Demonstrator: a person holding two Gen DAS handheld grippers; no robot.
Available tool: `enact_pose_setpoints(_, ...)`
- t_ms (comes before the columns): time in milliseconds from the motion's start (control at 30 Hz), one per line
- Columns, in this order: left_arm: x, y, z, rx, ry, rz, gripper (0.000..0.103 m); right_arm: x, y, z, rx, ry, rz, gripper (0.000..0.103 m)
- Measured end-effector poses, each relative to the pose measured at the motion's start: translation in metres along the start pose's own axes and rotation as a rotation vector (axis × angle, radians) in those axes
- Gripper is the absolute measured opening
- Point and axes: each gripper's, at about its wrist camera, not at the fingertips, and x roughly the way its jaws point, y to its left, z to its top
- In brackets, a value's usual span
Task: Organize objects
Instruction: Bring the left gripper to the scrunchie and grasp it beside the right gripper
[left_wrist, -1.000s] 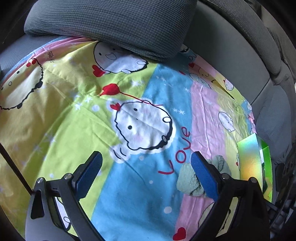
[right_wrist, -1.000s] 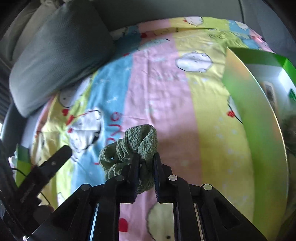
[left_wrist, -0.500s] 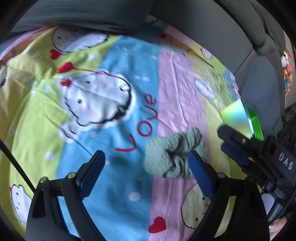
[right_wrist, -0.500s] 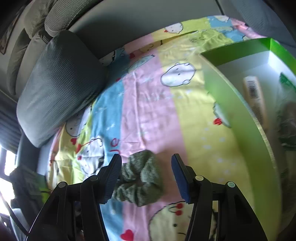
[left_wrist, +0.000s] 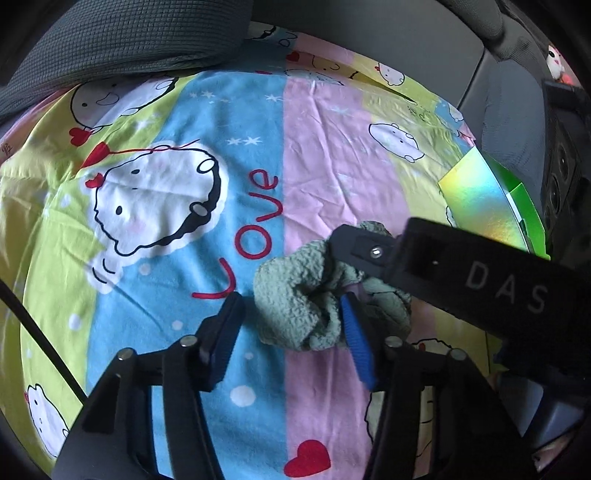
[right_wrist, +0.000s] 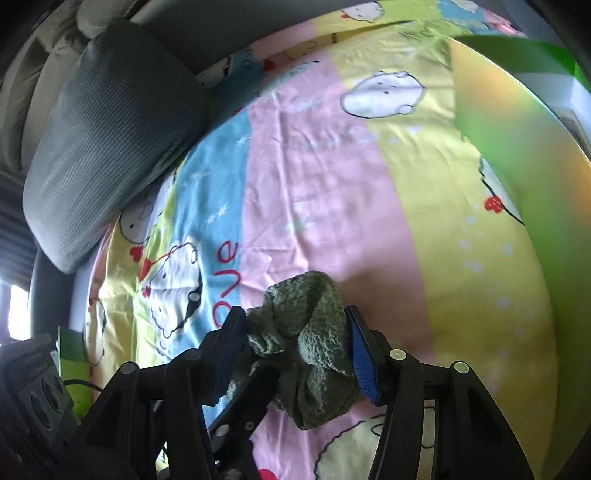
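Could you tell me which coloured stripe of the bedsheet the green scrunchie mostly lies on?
The pink stripe: the green scrunchie sits on it, beside the blue stripe bearing "Love".

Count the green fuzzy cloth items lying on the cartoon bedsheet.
1. The green fuzzy cloth lies bunched on the pink stripe of the bedsheet, between both grippers' fingers. More may sit hidden inside the green box.

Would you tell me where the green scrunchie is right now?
The green scrunchie lies on the pink stripe of the bedsheet, just right of the red "Love" lettering, between both grippers' fingers.
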Motion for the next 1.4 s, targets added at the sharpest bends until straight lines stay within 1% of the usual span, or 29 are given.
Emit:
enact_pose_setpoints(33,0.001,-0.001,0.000,0.003,-0.001,-0.003,0.043,0.002,0.001,-0.001,-0.003,0.012,0.028,0.049)
enact_pose_setpoints(67,0.001,-0.002,0.000,0.004,-0.002,-0.003,0.039,0.004,0.002,-0.002,-0.001,0.027,0.051,0.047)
enact_pose_setpoints(100,0.002,-0.003,0.000,0.005,-0.003,-0.002,0.036,0.007,0.003,-0.003,-0.003,0.034,0.052,0.044)
enact_pose_setpoints(133,0.002,-0.004,0.000,0.006,-0.005,-0.003,0.034,0.007,0.005,-0.004,-0.018,0.029,0.033,0.040)
enact_pose_setpoints(200,0.001,-0.005,0.001,0.000,-0.008,-0.024,0.026,0.005,0.007,-0.005,-0.032,0.027,0.028,0.037)
enact_pose_setpoints(233,0.000,-0.005,0.001,0.000,-0.009,-0.033,0.024,0.005,0.007,-0.005,-0.030,0.034,0.051,0.032)
enact_pose_setpoints(300,-0.003,-0.007,0.001,0.003,-0.024,-0.031,0.022,0.006,0.007,-0.006,-0.019,0.059,0.113,0.032)
enact_pose_setpoints(367,-0.007,-0.007,0.001,0.000,-0.037,-0.026,0.022,0.006,0.010,-0.007,-0.020,0.062,0.130,0.032)
enact_pose_setpoints(467,-0.015,-0.005,0.002,-0.010,-0.062,-0.037,0.022,-0.001,0.017,-0.008,-0.044,0.044,0.142,0.032)
enact_pose_setpoints(667,-0.035,-0.007,0.003,0.005,-0.134,-0.045,0.021,-0.018,0.029,-0.011,-0.086,-0.011,0.177,0.032)
enact_pose_setpoints(933,-0.057,-0.015,0.002,0.036,-0.225,-0.060,0.021,-0.043,0.038,-0.013,-0.136,-0.096,0.192,0.032)
enact_pose_setpoints(1200,-0.067,-0.020,0.002,0.051,-0.277,-0.061,0.022,-0.056,0.045,-0.015,-0.166,-0.147,0.186,0.032)
enact_pose_setpoints(1400,-0.071,-0.020,0.001,0.058,-0.293,-0.066,0.022,-0.061,0.047,-0.017,-0.175,-0.166,0.186,0.032)
